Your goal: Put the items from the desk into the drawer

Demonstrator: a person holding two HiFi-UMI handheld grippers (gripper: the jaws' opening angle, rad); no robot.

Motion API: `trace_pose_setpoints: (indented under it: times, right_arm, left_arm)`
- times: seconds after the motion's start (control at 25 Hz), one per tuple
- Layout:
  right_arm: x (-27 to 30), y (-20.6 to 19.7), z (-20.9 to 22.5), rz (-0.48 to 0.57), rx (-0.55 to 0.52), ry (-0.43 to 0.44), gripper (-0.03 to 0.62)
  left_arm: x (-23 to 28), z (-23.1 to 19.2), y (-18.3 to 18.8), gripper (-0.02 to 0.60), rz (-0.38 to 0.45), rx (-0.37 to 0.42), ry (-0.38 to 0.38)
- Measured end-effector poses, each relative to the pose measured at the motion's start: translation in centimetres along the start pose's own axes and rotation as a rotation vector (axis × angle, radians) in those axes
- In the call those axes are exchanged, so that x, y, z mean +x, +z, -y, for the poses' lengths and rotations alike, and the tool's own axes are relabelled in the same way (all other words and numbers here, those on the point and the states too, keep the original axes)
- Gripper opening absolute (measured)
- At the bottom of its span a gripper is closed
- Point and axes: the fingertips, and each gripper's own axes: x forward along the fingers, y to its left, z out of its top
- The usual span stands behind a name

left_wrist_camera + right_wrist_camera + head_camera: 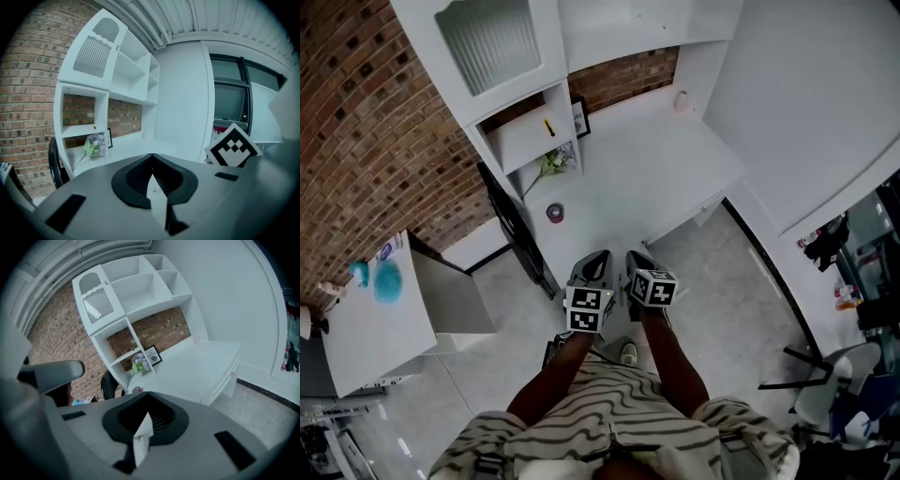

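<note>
A white desk [652, 173] with a shelf unit stands against the brick wall. On it are a small round dark-red item [554, 213], a flower sprig [550, 165], a framed picture [579, 119] and a small pink item [682, 101]. A yellow item [548, 127] lies on a low shelf. The drawer [706, 208] under the desk's right end is closed. My left gripper [594, 264] and right gripper [638, 260] hang side by side over the floor, short of the desk, both shut with nothing held. The left gripper [152, 157] and the right gripper [146, 394] both face the desk.
A black chair [512, 230] stands at the desk's left end. A low white table [370, 314] with blue items [386, 280] sits further left. A white wall panel [806, 103] flanks the desk on the right, with a stool [825, 394] and clutter beyond it.
</note>
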Motion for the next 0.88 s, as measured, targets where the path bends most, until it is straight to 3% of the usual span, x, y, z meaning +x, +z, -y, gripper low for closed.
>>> trace_pose_setpoints:
  times: [0.52, 0.88]
  right_arm:
    - [-4.2, 8.4, -4.4, 0.192, -0.089, 0.046, 0.011]
    - [-6.6, 12.1, -7.5, 0.296, -0.169, 0.073, 0.011]
  left_arm:
    - [-1.3, -0.3, 5.1, 0.005, 0.101, 0.036, -0.003]
    - [-2.5, -0.7, 7.4, 0.005, 0.154, 0.064, -0.004]
